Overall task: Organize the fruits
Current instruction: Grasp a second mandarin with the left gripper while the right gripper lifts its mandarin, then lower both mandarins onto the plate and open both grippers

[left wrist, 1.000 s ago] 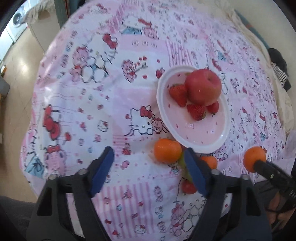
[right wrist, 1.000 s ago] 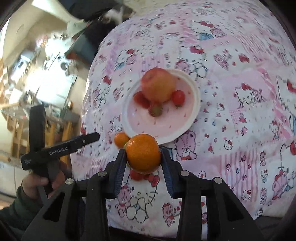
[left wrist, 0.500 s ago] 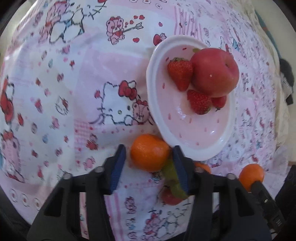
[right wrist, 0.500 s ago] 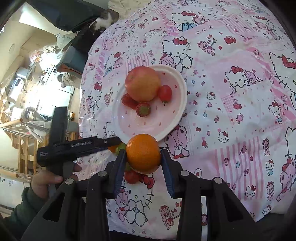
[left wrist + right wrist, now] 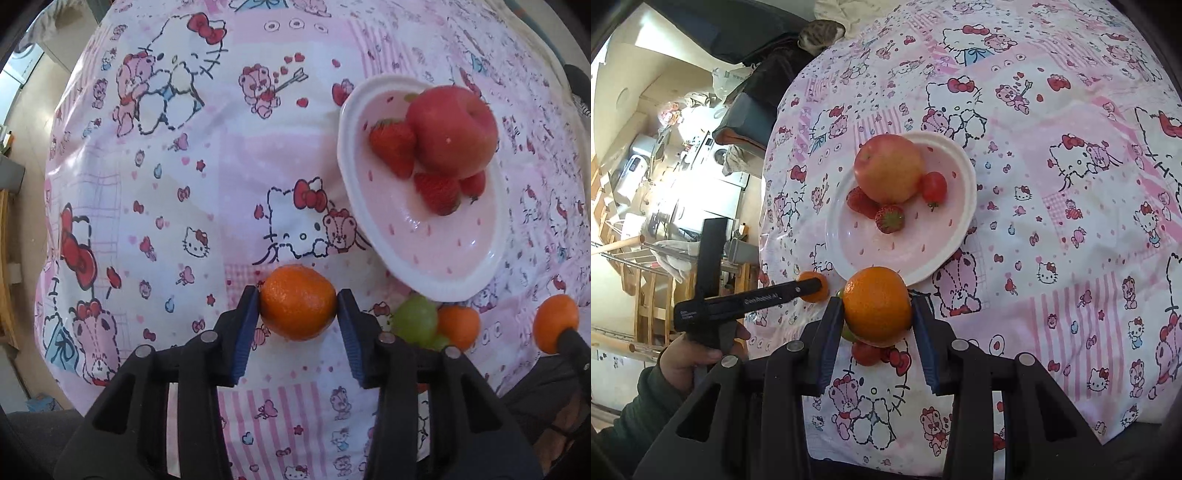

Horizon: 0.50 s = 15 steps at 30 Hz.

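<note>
My left gripper [image 5: 298, 299] is shut on an orange [image 5: 298, 314], which rests on the pink cartoon tablecloth just below the white plate [image 5: 436, 284]. The plate holds a red apple [image 5: 452, 131], strawberries [image 5: 393, 147] and a cherry tomato [image 5: 934, 186]. Green grapes [image 5: 415, 323] and a small orange [image 5: 458, 326] lie beside the plate's near rim. My right gripper [image 5: 877, 303] is shut on a second orange [image 5: 877, 304], held above the cloth near the plate [image 5: 964, 221]. A red fruit [image 5: 866, 352] lies under it.
The round table's edge drops off on the left to a cluttered room with wooden racks. A cat [image 5: 820, 33] sits past the far edge. A person's hand [image 5: 690, 354] in a dark sleeve holds the left gripper's handle.
The left gripper came down over the orange on the cloth and its jaws closed onto it. The right gripper kept its orange and stayed nearly still.
</note>
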{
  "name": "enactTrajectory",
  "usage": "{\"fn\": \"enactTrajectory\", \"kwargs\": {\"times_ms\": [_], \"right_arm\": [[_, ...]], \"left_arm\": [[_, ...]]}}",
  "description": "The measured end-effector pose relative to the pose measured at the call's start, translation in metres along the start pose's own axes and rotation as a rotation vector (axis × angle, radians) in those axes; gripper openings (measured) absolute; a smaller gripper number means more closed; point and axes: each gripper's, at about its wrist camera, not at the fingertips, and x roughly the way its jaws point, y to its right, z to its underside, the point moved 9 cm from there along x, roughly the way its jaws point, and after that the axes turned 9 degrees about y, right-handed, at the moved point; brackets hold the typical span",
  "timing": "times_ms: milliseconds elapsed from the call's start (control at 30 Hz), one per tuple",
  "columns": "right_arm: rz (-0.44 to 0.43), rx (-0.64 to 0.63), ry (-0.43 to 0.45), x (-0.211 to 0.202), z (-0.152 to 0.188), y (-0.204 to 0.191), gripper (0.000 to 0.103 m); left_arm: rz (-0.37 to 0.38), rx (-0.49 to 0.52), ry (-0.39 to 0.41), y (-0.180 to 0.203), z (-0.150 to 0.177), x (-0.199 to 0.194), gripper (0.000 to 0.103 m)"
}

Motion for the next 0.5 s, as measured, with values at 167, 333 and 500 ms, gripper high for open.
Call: {"fn": "enactTrajectory", "kwargs": {"times_ms": [167,333,500], "right_arm": [[0.018,-0.011,-0.008,0.003,0.002,0.001,0.040],[0.032,0.000,-0.004,0.001,0.002,0.006,0.040],[0.036,0.003,0.013,-0.006,-0.014,0.005,0.040]], "left_arm": [[-0.005,0.011,0.008,0.007,-0.002,0.014,0.040],[0.001,0.040,0.069,0.008,-0.010,-0.009,0.038],[0.046,0.067,0.157,0.020,-0.034,-0.046,0.038]]}}
